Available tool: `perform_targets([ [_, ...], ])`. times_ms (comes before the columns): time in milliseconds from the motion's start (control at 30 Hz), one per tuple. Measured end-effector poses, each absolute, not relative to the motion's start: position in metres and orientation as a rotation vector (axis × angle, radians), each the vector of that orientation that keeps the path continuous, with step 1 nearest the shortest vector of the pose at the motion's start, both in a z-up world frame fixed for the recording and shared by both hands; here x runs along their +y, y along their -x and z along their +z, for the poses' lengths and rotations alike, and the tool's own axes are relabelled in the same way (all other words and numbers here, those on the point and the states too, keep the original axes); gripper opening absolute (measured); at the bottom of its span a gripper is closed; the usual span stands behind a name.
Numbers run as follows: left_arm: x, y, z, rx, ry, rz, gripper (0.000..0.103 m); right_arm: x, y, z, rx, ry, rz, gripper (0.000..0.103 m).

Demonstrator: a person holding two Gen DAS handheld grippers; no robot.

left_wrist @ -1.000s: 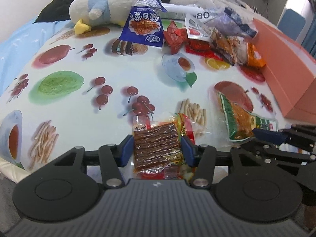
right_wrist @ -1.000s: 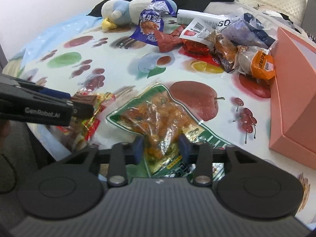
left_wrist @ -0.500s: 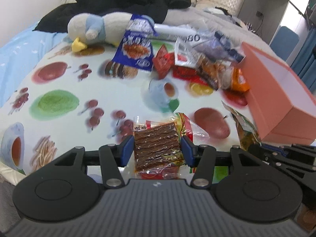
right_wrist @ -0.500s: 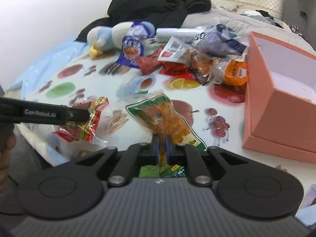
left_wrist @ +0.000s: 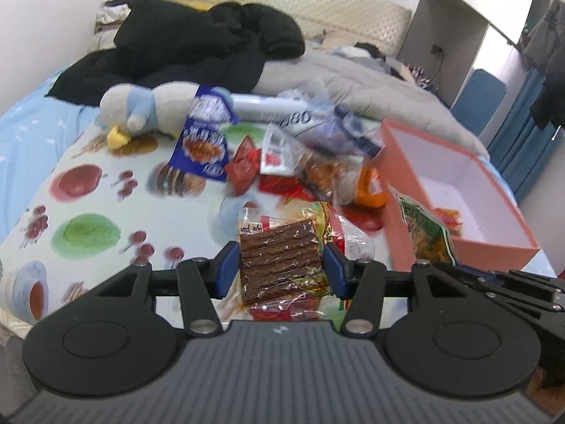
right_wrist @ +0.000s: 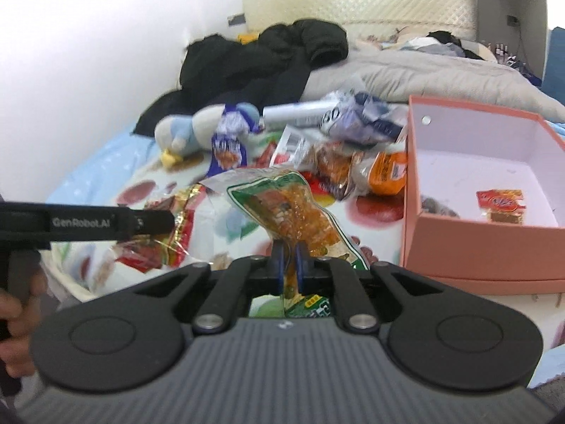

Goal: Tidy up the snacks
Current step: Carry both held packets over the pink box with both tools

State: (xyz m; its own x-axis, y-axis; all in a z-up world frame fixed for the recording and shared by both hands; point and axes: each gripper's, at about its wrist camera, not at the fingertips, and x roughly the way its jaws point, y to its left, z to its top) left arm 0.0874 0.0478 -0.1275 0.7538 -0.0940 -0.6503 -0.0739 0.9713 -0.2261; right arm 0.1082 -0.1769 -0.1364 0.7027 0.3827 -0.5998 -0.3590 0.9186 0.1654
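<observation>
My left gripper (left_wrist: 280,265) is shut on a clear packet of brown snack sticks (left_wrist: 279,258) with a red and yellow wrapper, lifted off the fruit-print cloth (left_wrist: 88,205). My right gripper (right_wrist: 286,259) is shut on a green-edged bag of orange snacks (right_wrist: 289,212), which hangs raised in front of it. In the left wrist view that green bag (left_wrist: 425,233) shows against the pink box (left_wrist: 459,183). In the right wrist view the left gripper (right_wrist: 155,221) reaches in from the left with its packet (right_wrist: 176,226). The pink box (right_wrist: 476,243) holds one small red packet (right_wrist: 499,201).
A pile of snack bags (left_wrist: 317,152) lies at the far side of the cloth, with a blue bag (left_wrist: 203,145) and a plush penguin (left_wrist: 141,113) beside it. Black clothing (left_wrist: 183,46) and a grey duvet (left_wrist: 353,77) lie behind. A hand (right_wrist: 14,321) holds the left gripper's handle.
Both grippers have risen with their packets off the cloth. The right gripper's fingers closed on the green bag and lifted it. The pink box now shows its inside.
</observation>
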Motion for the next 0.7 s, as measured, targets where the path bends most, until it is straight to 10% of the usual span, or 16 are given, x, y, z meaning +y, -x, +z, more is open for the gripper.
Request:
perform_targets([
  [700,-0.034,-0.104,-0.063,0.665,0.222,-0.202,0.058,-0.244,-0.078,-0.061,0.525,-0.134,0.238,0.01],
])
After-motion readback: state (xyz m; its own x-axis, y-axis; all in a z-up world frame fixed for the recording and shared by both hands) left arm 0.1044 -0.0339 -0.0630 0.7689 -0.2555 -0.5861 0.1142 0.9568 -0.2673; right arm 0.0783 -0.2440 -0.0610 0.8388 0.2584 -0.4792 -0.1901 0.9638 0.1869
